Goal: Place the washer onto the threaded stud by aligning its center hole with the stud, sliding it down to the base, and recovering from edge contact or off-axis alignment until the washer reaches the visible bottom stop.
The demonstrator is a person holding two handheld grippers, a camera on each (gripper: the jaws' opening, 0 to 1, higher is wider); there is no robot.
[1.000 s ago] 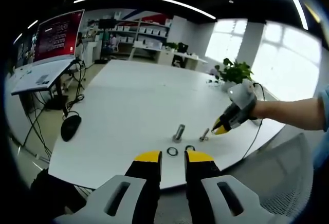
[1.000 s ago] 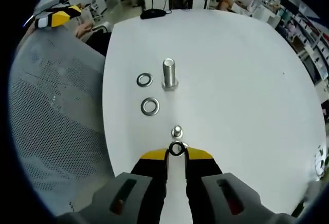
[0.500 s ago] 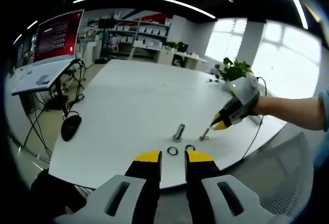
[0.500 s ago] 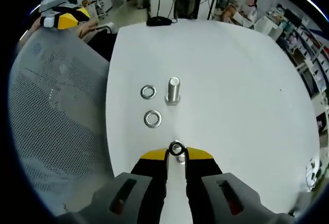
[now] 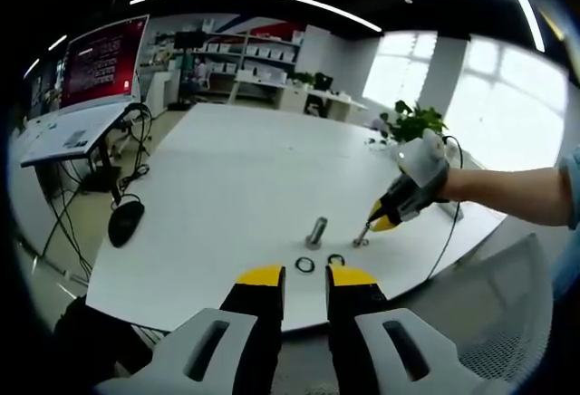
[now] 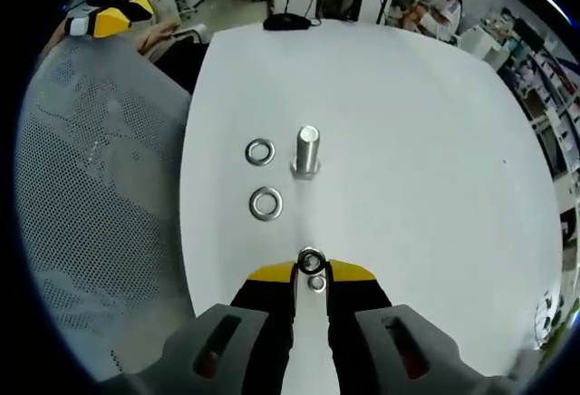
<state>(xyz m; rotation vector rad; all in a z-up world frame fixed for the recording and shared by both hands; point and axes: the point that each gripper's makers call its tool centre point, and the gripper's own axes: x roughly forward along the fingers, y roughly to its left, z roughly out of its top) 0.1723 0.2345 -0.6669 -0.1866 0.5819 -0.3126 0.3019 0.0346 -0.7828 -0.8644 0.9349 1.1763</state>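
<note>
My right gripper (image 6: 311,266) is shut on a small dark washer (image 6: 311,260), pinched between its yellow tips. The short threaded stud (image 6: 316,283) stands on the white table (image 6: 408,141), between the jaws and just on the near side of the washer. Its top sits off the washer's hole. In the left gripper view the right gripper (image 5: 382,224) hangs right over that stud (image 5: 360,240). My left gripper (image 5: 305,277) hovers off the table's near edge, slightly open and holding nothing.
A taller bolt (image 6: 307,149) stands upright mid-table, with two loose washers (image 6: 260,151) (image 6: 265,204) beside it. A mesh chair back (image 6: 91,196) lies along the table's edge. A potted plant (image 5: 414,126) and a cable (image 5: 449,236) sit beyond the right gripper.
My right gripper has carried the washer forward over the stud. The stud was ahead of the washer and now sits between the jaws behind it. My left gripper has stayed put.
</note>
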